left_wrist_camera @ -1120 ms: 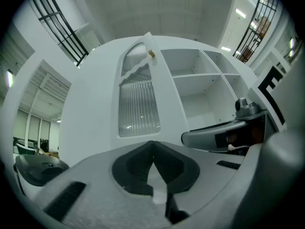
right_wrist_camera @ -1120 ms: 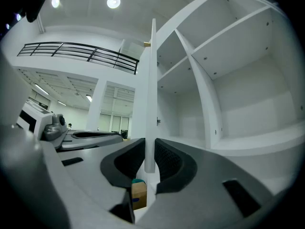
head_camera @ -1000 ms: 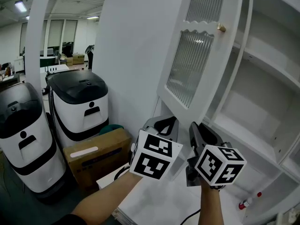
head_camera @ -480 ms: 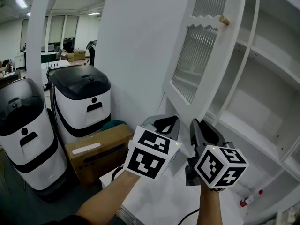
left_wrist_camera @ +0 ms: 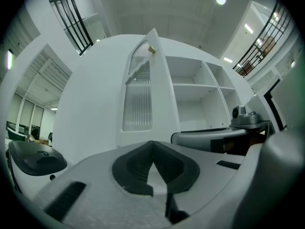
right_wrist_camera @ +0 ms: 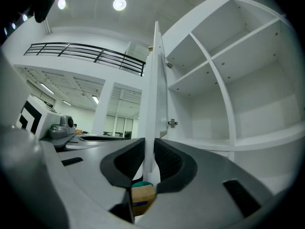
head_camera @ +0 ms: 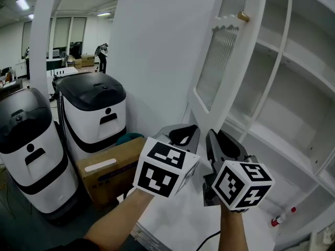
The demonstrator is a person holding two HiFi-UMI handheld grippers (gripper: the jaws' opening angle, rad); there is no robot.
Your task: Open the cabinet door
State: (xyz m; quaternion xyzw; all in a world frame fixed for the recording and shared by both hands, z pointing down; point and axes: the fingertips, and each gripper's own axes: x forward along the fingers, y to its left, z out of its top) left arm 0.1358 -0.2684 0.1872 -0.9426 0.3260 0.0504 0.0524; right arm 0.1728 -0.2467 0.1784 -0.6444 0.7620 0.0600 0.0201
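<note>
A: Where's the cabinet door (head_camera: 214,67)?
B: Upper middle of the head view, swung out from the open shelves (head_camera: 303,61) at right (small brass knob (head_camera: 243,16) near its top).
A: And the grippers?
B: The right gripper (right_wrist_camera: 148,162) pinches the door's lower edge. The left gripper (left_wrist_camera: 152,152), just beside it, is pressed together and empty.

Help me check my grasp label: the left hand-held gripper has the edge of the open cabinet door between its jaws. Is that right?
Not quite. It is the right hand-held gripper that has the edge of the open cabinet door between its jaws, closed on it, as the right gripper view shows. The left hand-held gripper is shut with nothing between its jaws.
</note>
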